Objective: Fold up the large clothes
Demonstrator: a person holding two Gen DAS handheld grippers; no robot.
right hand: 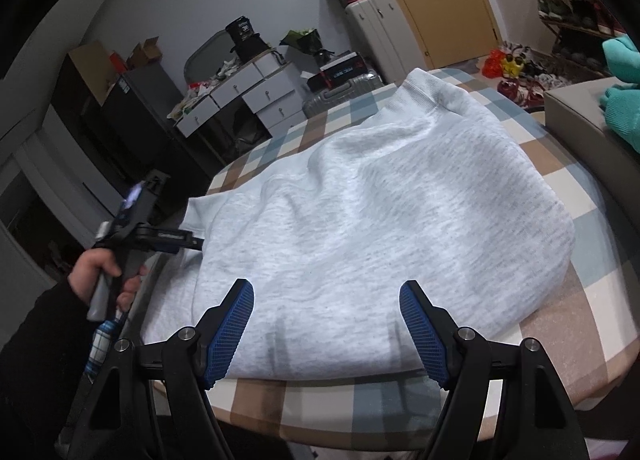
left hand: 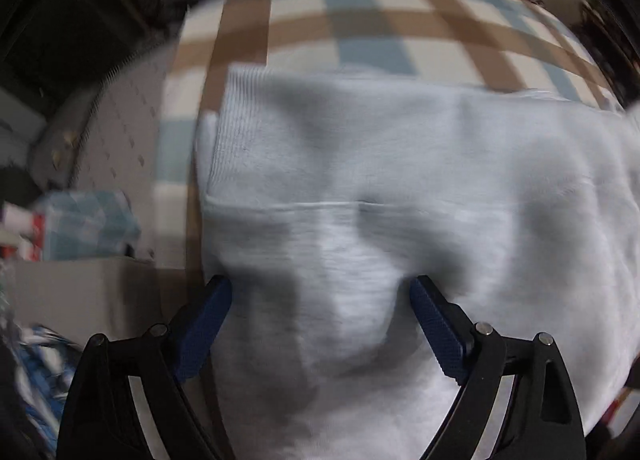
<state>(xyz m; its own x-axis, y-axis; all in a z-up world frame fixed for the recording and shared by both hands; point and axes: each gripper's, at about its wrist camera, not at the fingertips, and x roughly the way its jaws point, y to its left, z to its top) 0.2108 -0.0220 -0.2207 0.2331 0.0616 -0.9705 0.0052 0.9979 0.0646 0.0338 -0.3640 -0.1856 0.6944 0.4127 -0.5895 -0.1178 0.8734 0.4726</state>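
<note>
A large light grey sweatshirt (right hand: 380, 220) lies folded in a rough bundle on a checked tablecloth (right hand: 560, 324). Its ribbed hem points to the far side. My right gripper (right hand: 326, 292) is open and empty, just above the garment's near edge. My left gripper (left hand: 320, 292) is open, with its blue pads wide apart over the sweatshirt (left hand: 400, 180); that view is blurred. In the right wrist view the left gripper's tip (right hand: 196, 242) meets the garment's left edge, with a hand holding it.
The round table's near edge (right hand: 360, 420) is close to me. A beige sofa arm (right hand: 576, 116) with a teal cloth (right hand: 620, 92) stands at the right. White drawers (right hand: 256, 96), suitcases (right hand: 380, 28) and boxes line the far wall.
</note>
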